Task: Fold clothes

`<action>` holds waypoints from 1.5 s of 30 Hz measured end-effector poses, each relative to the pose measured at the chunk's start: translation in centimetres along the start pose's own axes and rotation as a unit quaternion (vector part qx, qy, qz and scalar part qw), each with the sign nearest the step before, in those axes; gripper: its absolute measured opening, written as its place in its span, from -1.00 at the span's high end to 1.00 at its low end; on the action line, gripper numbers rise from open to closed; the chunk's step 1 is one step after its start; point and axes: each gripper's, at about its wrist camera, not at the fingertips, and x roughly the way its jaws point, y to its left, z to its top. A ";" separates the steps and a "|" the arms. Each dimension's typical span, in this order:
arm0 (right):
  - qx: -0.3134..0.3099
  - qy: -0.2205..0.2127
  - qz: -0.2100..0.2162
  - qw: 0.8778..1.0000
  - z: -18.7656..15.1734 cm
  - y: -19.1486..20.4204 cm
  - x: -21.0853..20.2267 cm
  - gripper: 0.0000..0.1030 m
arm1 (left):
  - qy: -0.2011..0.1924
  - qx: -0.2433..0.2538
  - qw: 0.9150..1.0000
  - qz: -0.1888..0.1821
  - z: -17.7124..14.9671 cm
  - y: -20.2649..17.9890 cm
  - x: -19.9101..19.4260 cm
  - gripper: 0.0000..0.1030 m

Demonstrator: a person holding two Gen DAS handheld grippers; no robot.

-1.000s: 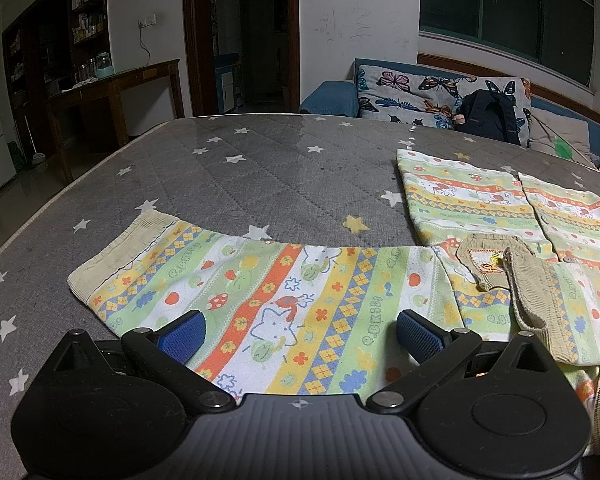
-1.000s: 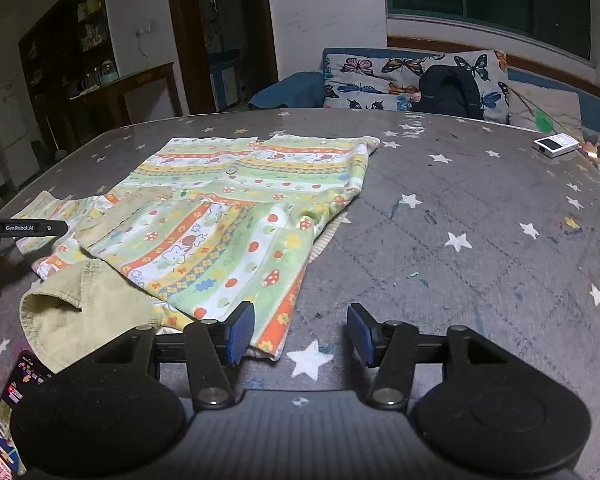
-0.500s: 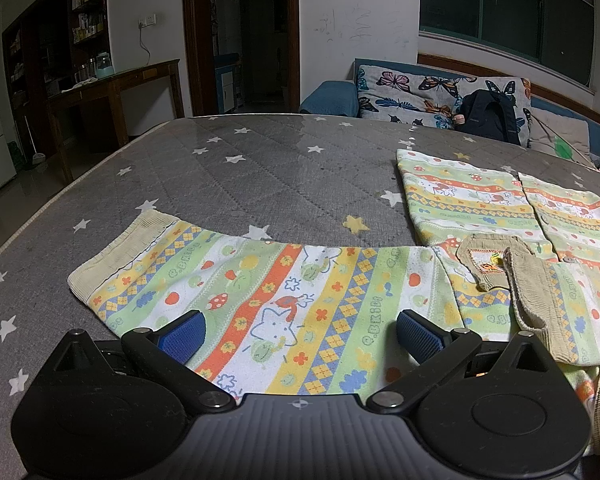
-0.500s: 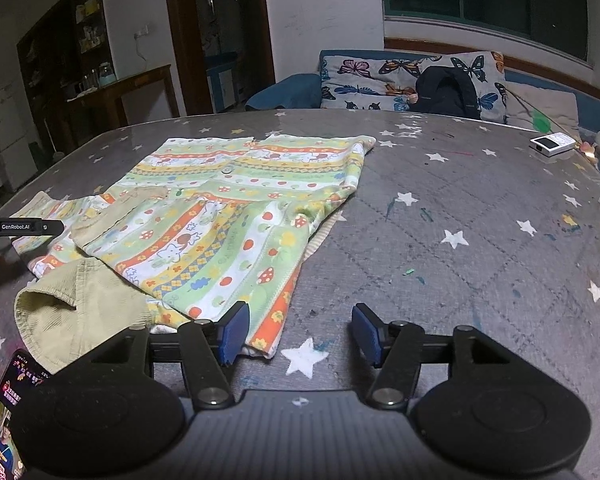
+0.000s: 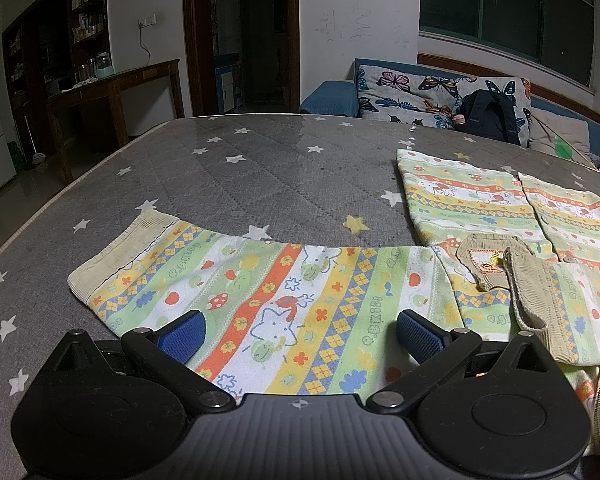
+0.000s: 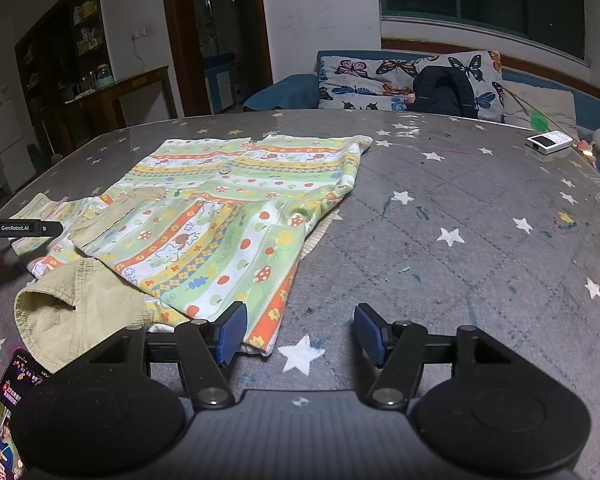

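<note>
Hovering low over the bed (image 5: pixel 260 168), both tools empty and wide, nothing between the pads.

Left tool (image 5: pixel 300 332): the spread sleeve (image 5: pixel 260 300) of the striped shirt (image 6: pixel 236 216) lies right under and ahead of it. Sleeve long axis runs left-right across the view, ribbed cuff (image 5: pixel 120 256) at the far left, shoulder end to the right where it meets the shirt body. Both pads sit over the sleeve's near edge, so this tool is the nearer one for a sleeve fold, I'd judge.

Right tool (image 6: pixel 300 332): shirt's near hem corner (image 6: pixel 260 336) is just beside the left pad (image 6: pixel 230 332); the right pad is over bare mattress. Shirt body stretches from there away and to the left, long axis near-to-far. Corduroy collar (image 6: pixel 64 312) bunched at near left, touching the shirt.

Phone (image 6: pixel 4 412) at the near left corner, screen lit. Left tool's tip (image 6: pixel 20 227) visible at far left, over the sleeve.

Farther: small white device (image 6: pixel 550 142) at far right of the bed. Beyond, a sofa with a butterfly cushion (image 6: pixel 380 76) and a dark backpack (image 6: pixel 444 92) on it.

Containers: none in view.
</note>
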 end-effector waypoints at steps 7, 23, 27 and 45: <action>0.001 -0.001 -0.001 1.000 0.0 0.0 0.0 -0.20 | 0.000 0.000 1.000 0.000 0.0 0.0 0.0 -1.00; 0.006 0.001 -0.005 1.000 0.0 -0.4 0.0 -0.43 | 0.003 0.001 1.000 0.002 0.2 0.1 0.1 -1.00; 0.008 0.003 -0.007 1.000 -0.2 -0.5 -0.1 -0.58 | -0.001 -0.004 1.000 -0.005 0.6 0.1 -0.6 -1.00; -0.008 0.011 -0.023 1.000 -1.1 -0.5 0.2 -1.00 | -0.006 0.025 0.997 -0.077 2.2 -3.8 -3.5 -1.00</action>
